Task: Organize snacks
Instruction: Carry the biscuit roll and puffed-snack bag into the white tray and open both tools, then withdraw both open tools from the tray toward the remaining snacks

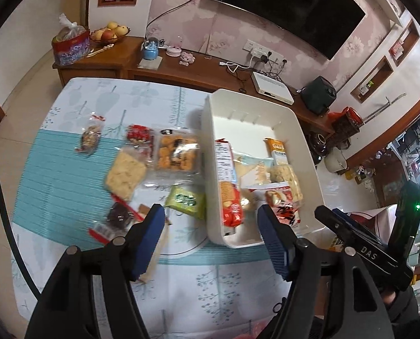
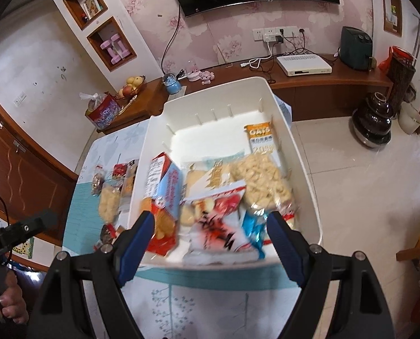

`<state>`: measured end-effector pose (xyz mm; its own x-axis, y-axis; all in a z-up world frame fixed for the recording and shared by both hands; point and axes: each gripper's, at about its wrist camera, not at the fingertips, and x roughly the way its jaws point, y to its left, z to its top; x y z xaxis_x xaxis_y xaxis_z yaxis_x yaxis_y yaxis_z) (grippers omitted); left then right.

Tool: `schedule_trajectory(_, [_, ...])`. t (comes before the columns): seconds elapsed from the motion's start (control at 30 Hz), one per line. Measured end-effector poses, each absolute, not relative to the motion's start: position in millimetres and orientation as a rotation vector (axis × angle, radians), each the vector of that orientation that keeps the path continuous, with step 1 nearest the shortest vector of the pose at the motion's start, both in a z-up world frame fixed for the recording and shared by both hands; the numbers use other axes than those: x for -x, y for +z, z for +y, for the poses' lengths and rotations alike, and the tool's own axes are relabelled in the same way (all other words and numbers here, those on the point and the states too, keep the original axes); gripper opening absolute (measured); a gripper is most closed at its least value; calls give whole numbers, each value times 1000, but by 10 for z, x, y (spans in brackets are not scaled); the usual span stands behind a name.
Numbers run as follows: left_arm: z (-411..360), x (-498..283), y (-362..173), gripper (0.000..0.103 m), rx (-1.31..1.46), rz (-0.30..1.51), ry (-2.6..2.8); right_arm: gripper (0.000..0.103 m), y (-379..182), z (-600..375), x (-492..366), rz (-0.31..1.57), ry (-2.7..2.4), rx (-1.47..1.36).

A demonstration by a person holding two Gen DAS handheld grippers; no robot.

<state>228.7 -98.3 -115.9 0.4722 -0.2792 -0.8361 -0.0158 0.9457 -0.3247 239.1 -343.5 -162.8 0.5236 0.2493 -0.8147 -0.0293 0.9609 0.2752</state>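
White plastic bin [image 1: 300, 130], part-filled, sits just ahead of both empty grippers; left gripper [image 1: 210, 234] and right gripper [image 2: 210, 234] stand apart. Next, I'd judge: the green packet [image 1: 186, 201] just beyond the left gripper's tips.

Ahead of my right tool, the packets in the white bin [image 2: 308, 175] smear with motion blur; print on the red-and-white bag [image 2: 221, 226] I cannot read.
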Motion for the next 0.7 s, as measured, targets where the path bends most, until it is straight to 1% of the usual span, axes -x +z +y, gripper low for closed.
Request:
schedule_trajectory(0.17, [-653, -2251, -1167, 71, 303, 1084, -147, 82, -1625, -3244, -2251, 1030, 162, -278])
schedule_trajectory(0.7, [223, -2318, -1212, 73, 259, 1108, -141, 82, -1718, -2385, -2121, 1099, 145, -362])
